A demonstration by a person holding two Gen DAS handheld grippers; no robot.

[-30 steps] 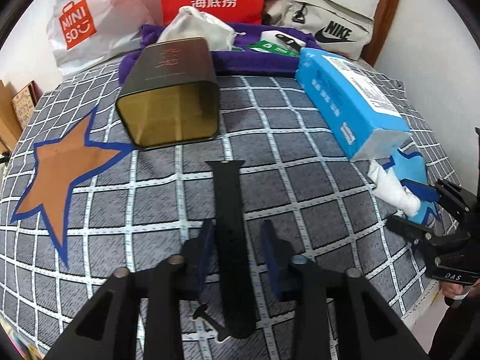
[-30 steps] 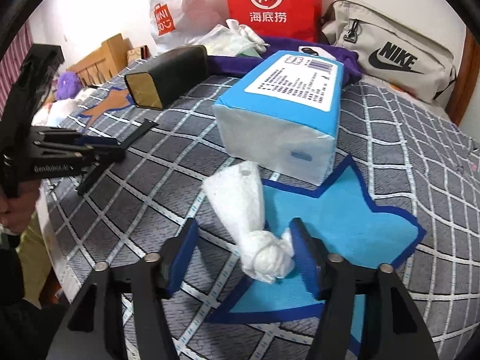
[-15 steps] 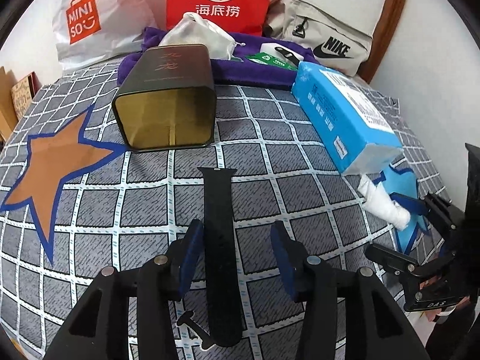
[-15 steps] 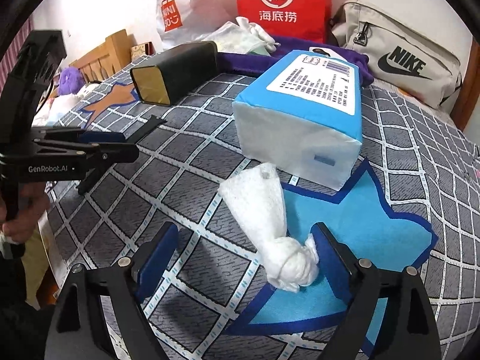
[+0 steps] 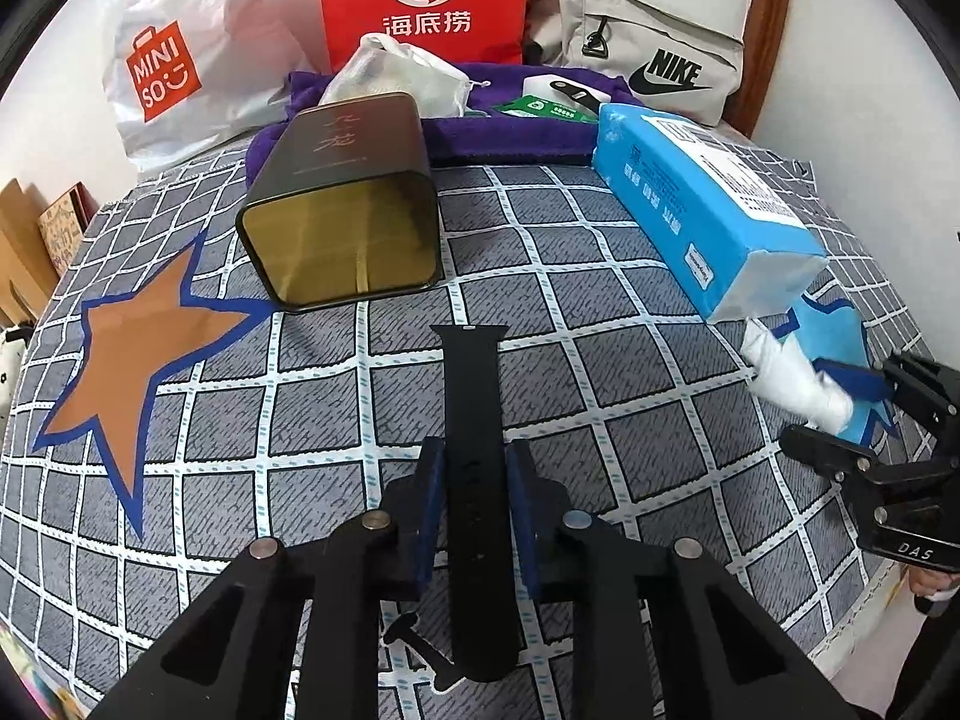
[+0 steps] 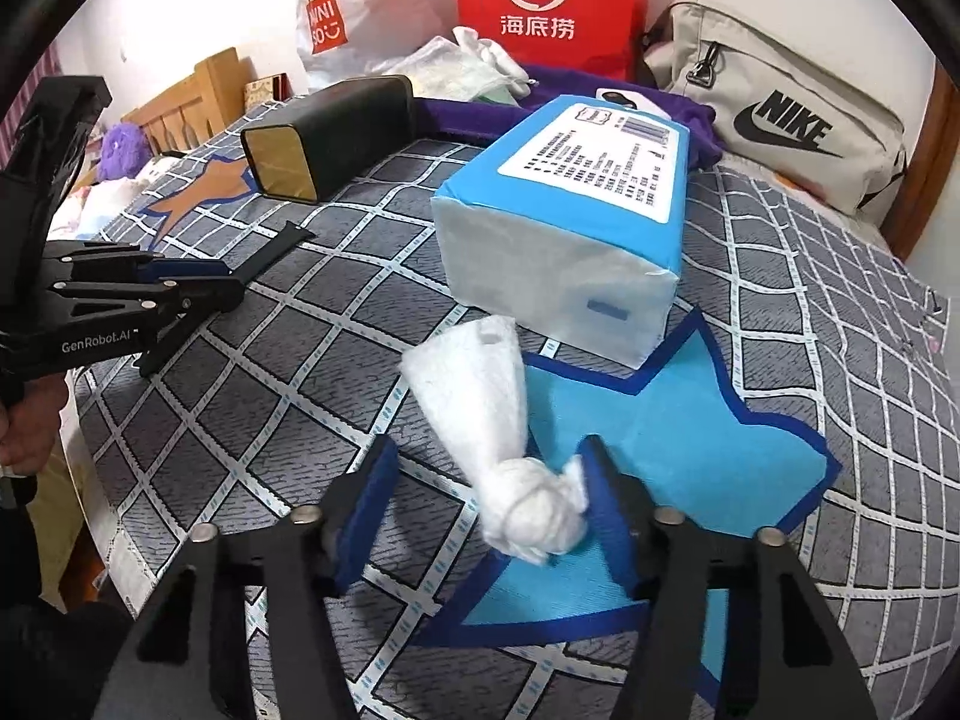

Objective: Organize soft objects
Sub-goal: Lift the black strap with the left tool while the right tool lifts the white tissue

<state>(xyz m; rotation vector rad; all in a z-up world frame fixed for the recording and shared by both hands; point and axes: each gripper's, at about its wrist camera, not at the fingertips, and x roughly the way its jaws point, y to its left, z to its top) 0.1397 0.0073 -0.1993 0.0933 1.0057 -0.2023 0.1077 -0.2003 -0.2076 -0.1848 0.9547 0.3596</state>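
A black watch strap (image 5: 474, 420) lies lengthwise on the checked bedcover. My left gripper (image 5: 474, 480) has its blue pads closed against the strap's sides. A knotted white cloth (image 6: 498, 420) lies at the edge of a blue star patch (image 6: 672, 432). My right gripper (image 6: 489, 480) is open, its pads either side of the cloth's knot; the right pad touches it. The cloth also shows in the left wrist view (image 5: 792, 372), and the strap's far end shows in the right wrist view (image 6: 282, 243).
A dark open tin (image 5: 342, 204) lies on its side behind the strap. A blue tissue pack (image 6: 570, 216) lies behind the cloth. An orange star patch (image 5: 132, 354) is at left. A purple towel (image 5: 510, 132), bags and a Nike pouch (image 6: 780, 114) line the back.
My left gripper has closed from wide open onto the watch strap. My right gripper has moved forward and narrowed around the cloth's knot.
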